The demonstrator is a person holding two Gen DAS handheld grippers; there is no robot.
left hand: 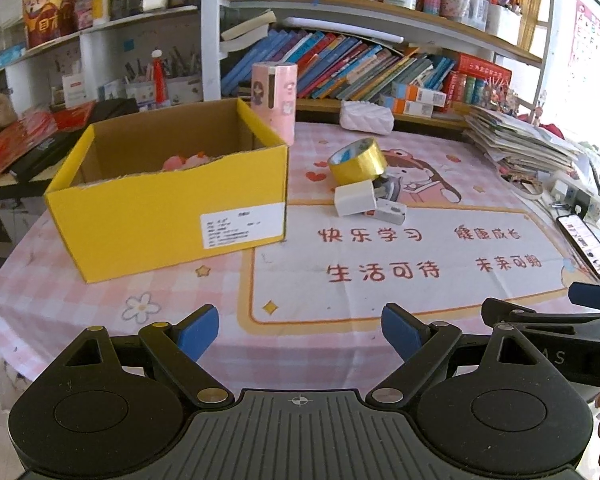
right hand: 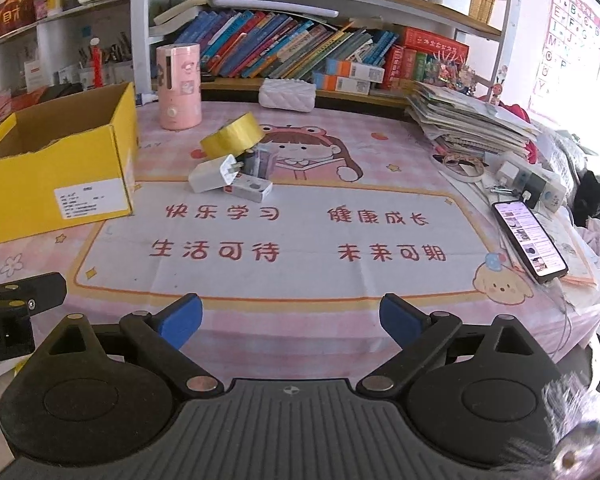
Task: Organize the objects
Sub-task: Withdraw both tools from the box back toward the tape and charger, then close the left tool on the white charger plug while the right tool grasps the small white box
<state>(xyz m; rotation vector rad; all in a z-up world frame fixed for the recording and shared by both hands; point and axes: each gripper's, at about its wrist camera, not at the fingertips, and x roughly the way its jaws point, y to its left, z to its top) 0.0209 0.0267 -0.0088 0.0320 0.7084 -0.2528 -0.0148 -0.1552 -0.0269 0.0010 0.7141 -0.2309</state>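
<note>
Yellow box [left hand: 164,204] holds something pink; gold tape roll [left hand: 357,161], white charger [left hand: 355,198] beside it remain out; left gripper [left hand: 300,330] and right gripper [right hand: 290,318] jaws wide, empty.

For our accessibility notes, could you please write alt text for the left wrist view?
The open left gripper hovers empty over a pink cartoon tablecloth. Ahead stand an open yellow box and, to its right, a gold tape roll beside a white charger, with bookshelves behind.
</note>
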